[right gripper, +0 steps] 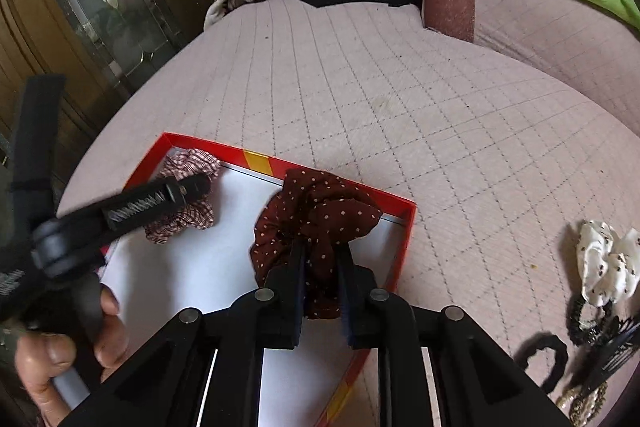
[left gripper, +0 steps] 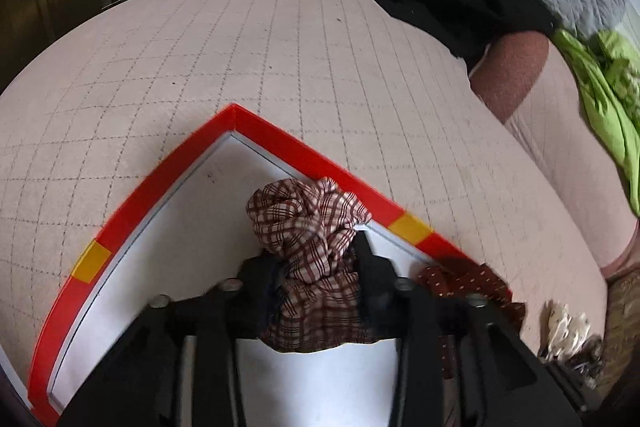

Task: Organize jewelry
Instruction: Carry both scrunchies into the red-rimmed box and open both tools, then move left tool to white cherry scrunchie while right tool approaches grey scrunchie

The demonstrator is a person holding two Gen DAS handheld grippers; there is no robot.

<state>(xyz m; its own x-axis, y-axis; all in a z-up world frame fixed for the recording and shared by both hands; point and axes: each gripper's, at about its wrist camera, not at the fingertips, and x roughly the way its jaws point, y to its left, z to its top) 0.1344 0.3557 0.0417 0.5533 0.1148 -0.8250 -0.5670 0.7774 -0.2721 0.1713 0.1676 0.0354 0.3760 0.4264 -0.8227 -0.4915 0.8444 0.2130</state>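
- The left gripper (left gripper: 316,259) is holding a bunched plaid fabric scrunchie in cream and maroon (left gripper: 308,223); its jaws are closed on the cloth, and the scrunchie is hanging low over the white floor of the shallow red cardboard box with yellow patches (left gripper: 132,211), near the box's far corner.
- The right gripper (right gripper: 322,263) is pinching a dark red scrunchie with small white dots (right gripper: 320,215), jaws shut on its lower folds, over the same box's right side, close to the rim; whether the cloth is touching the box floor I cannot tell.
- Both pieces are being held by a fold rather than the whole ring, likely because soft gathered fabric is giving the narrow jaws an easy purchase.
- The box is sitting on the pale pink quilted bed cover (right gripper: 400,99), serving as the collecting tray, which is why both grippers are converging over it.
- The person's left hand (right gripper: 60,359) is wrapping the left tool's handle at the lower left of the right wrist view.
- Outside the box, near the cover's right edge, a white patterned scrunchie (right gripper: 608,263), a black hair tie (right gripper: 548,359) and a gold beaded piece (right gripper: 580,401) are lying, judging by position still to be sorted.
- Releasing both scrunchies apart from each other looks like the sensible next step.
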